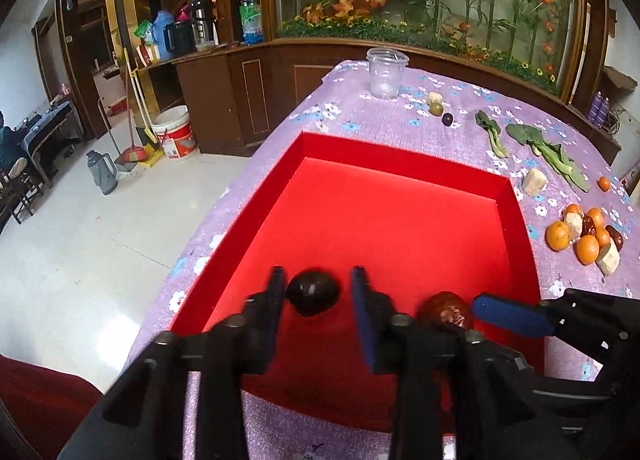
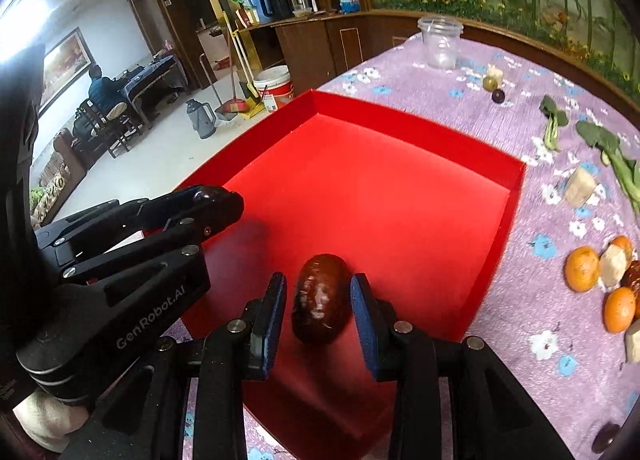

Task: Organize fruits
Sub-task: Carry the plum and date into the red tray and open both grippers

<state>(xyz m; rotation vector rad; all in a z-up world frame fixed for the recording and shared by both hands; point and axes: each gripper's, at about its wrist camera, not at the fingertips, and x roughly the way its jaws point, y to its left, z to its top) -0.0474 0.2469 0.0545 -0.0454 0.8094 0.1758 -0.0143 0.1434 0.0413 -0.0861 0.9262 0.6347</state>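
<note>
Two dark fruits sit in the red box (image 1: pixel 400 220). Left wrist view: left gripper (image 1: pixel 319 290) stands apart around a dark plum (image 1: pixel 314 292). Right wrist view: right gripper (image 2: pixel 319 298) brackets a red date (image 2: pixel 320 298), contact unclear; oranges (image 2: pixel 582 268) wait outside.

i read one marking only: "genrobot.ai", white lettering on black body of left gripper (image 2: pixel 224 202), seen from right wrist view. red print on white bucket (image 2: pixel 274 86) by cabinet too small to read. label on green-capped bottle (image 1: pixel 251 18) on counter blurred, not legible to me.
</note>
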